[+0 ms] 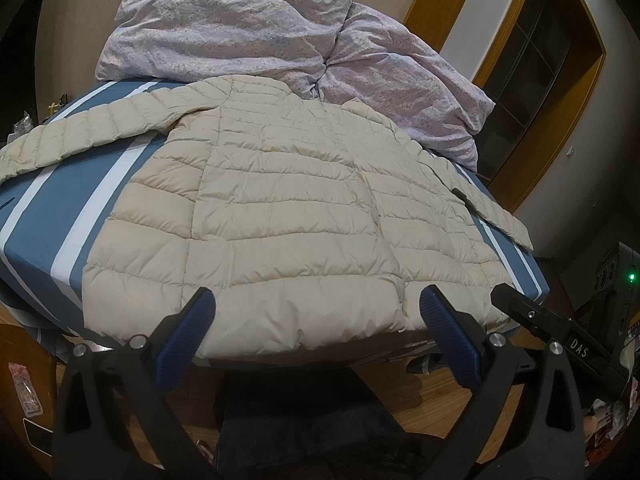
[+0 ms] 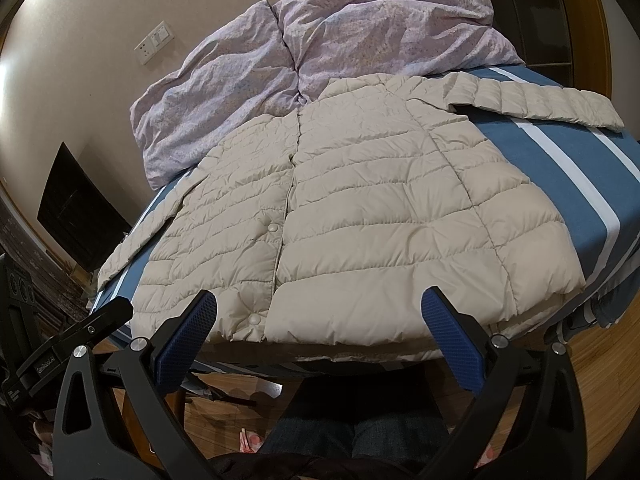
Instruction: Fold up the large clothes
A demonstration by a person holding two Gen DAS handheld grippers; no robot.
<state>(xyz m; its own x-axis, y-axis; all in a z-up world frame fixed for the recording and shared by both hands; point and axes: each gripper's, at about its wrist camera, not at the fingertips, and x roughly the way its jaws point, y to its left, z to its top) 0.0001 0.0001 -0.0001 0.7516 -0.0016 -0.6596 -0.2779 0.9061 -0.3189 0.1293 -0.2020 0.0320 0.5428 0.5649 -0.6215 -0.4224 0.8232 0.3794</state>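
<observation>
Your left gripper [image 1: 316, 312] and right gripper [image 2: 318, 312] hover level at the hem, jaws spread, holding nothing | 1 jacket [image 1: 288, 208] flat on bed [image 1: 56, 216] | 1 duvet [image 1: 256, 28] behind

DAS: white letters on the black bar [image 1: 578, 350] of the right tongs.
GenRobot.AI: on the black bar [image 2: 44, 366] of the left tongs.

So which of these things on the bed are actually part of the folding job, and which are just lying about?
Part of the job:
- beige puffer jacket, spread flat
- left gripper, open
- right gripper, open

Just there:
- crumpled floral duvet
- blue striped bedsheet
- wall sockets
</observation>
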